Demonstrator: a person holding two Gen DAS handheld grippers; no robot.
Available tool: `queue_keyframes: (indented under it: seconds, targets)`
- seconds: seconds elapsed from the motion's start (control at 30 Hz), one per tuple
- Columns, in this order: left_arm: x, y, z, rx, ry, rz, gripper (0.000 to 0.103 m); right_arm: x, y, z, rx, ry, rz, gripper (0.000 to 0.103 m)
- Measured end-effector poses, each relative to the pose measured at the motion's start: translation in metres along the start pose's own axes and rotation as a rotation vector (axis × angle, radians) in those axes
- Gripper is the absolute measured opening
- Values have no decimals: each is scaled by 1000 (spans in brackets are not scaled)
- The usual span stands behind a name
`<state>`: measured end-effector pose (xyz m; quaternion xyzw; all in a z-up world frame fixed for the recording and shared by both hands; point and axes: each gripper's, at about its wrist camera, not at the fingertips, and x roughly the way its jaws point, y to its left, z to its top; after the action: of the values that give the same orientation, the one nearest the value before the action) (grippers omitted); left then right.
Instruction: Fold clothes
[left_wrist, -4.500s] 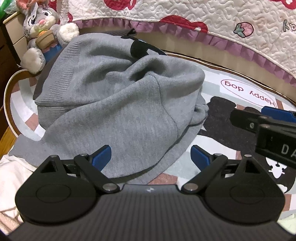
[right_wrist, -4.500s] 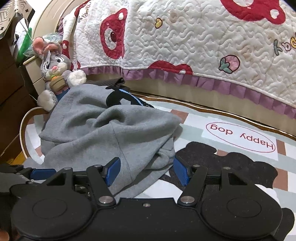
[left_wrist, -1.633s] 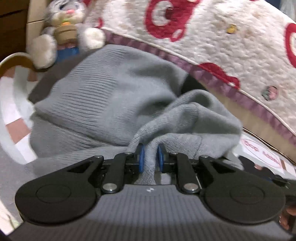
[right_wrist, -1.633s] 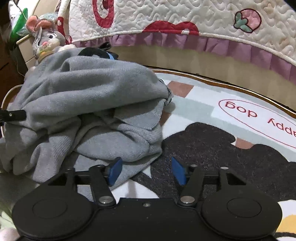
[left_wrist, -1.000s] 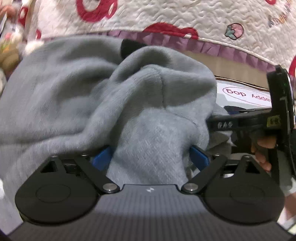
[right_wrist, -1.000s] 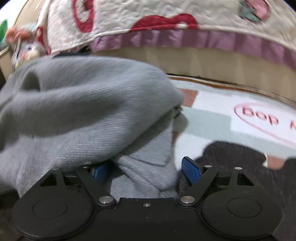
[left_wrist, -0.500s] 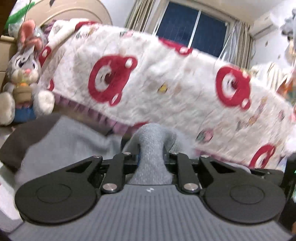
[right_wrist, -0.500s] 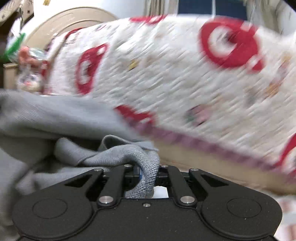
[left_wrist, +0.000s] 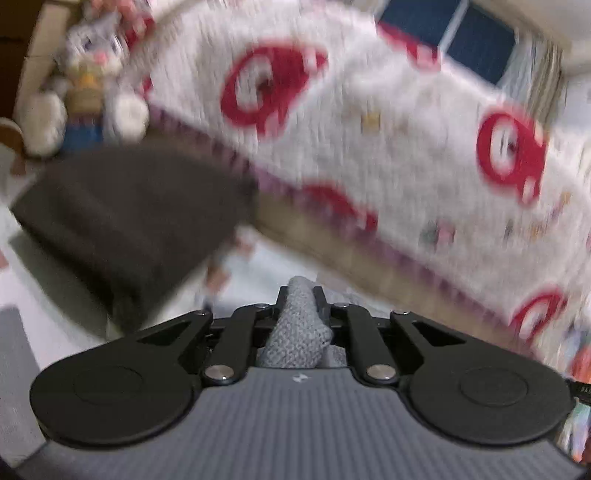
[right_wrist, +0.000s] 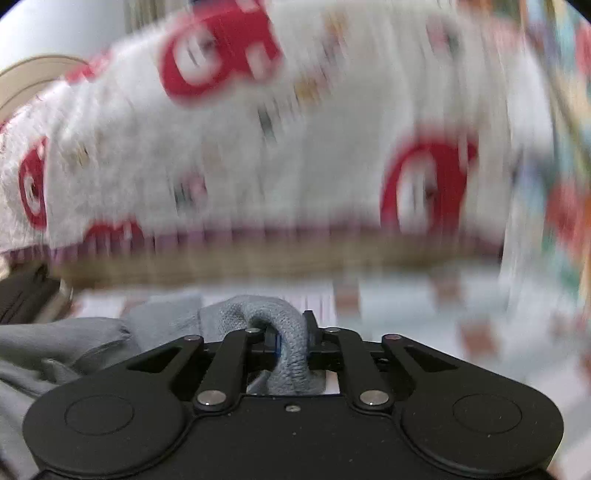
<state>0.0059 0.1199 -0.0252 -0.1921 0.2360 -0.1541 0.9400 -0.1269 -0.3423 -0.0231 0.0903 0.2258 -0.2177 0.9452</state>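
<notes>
Grey sweater (left_wrist: 301, 332) now lifted off the dark garment (left_wrist: 125, 225).
Left tool (left_wrist: 301, 308) and right tool (right_wrist: 286, 341) each clamp a knit bunch; keep both level, spread apart.

Blurred red-and-white quilt (left_wrist: 369, 155), plush rabbit (left_wrist: 88, 88) at its left end.

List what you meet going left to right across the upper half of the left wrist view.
Plush rabbit → dark folded garment → quilt with red bear prints → dark window.
</notes>
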Motion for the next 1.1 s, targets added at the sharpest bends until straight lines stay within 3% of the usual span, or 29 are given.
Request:
queue_keyframes:
  seconds: [0.13,0.17,0.23,0.3,0.4,0.53,0.67,0.77,0.83,0.87,0.93,1.03,1.1]
  targets:
    - [17,-4,-26,39,107,-9,12,21,-46,-47,149,207,70,24]
    - [18,-7,-29,52,121,-35,12,20,-50,-53,147,220,76,27]
    - [23,-15,-32,82,166,-71,14,16,-58,-63,135,238,87,46]
    - [27,-23,-36,120,210,-102,26,14,-62,-71,108,254,106,53]
    - [32,-38,-44,200,276,-99,45,7,-75,-82,80,282,168,56]
    - [35,-42,-49,182,332,-55,50,0,-91,-96,113,336,262,61]
    - [37,-41,-50,139,362,-51,53,4,-102,-115,227,380,320,63]
    - [38,-48,-58,155,376,-52,58,14,-107,-129,340,386,316,67]
    - [38,-52,-62,167,384,-52,71,24,-107,-136,406,388,272,71]
    - [39,-55,-65,172,389,-53,72,30,-106,-138,431,392,240,71]
    - [39,-59,-69,183,398,-53,72,33,-97,-137,420,350,219,71]
    - [41,-66,-76,200,411,-54,74,38,-79,-133,368,362,235,71]
    - [48,-66,-80,230,410,0,74,35,-73,-135,362,378,266,71]
